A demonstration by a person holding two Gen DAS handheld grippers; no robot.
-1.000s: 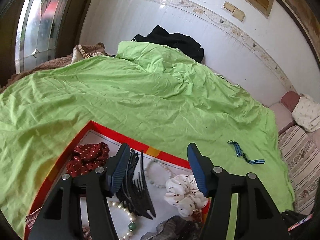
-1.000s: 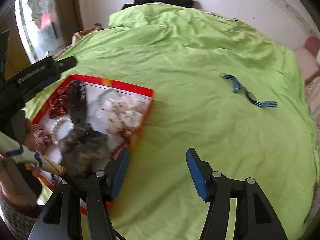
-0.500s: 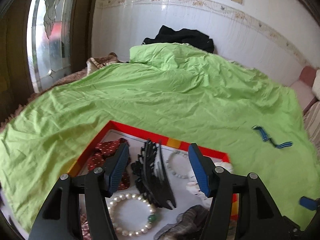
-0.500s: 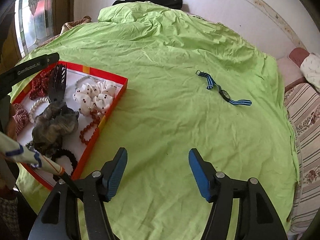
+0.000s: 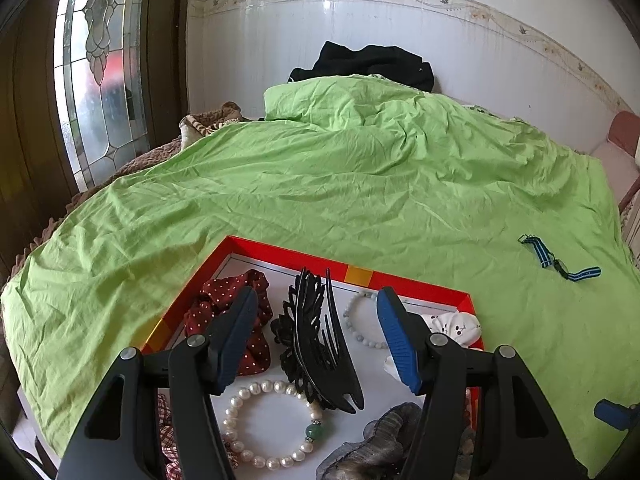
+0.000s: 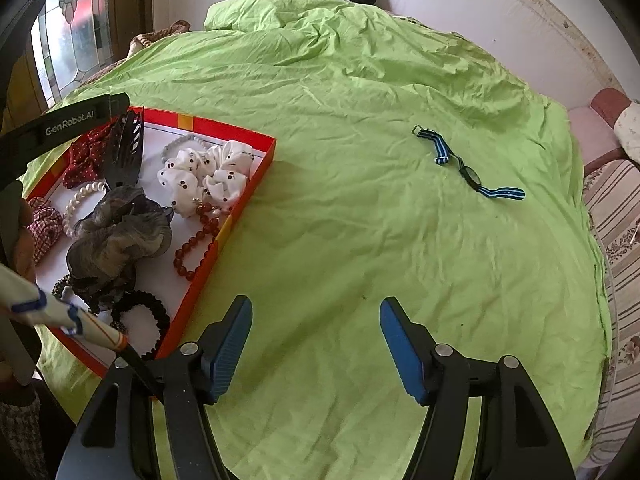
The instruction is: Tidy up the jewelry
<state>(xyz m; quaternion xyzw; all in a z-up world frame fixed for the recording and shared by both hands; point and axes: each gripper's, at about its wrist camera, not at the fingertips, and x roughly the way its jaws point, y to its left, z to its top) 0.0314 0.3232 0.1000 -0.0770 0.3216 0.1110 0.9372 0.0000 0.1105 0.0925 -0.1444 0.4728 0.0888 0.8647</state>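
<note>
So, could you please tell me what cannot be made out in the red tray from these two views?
- Left wrist view: the checked scrunchie is mostly hidden behind the left hand-held gripper.
- Left wrist view: the grey scrunchie is cut off by the bottom edge.
- Right wrist view: the tray's near left corner is hidden by a sleeve.
- Both views: the watch face is too small to read.

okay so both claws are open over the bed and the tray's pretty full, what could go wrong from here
1. The left claw hovers over the black hair comb, which overlaps the pearl bracelet; lifting the comb might snag it.
2. The striped watch lies flat on the soft green sheet; the right claw could pinch fabric.
</note>
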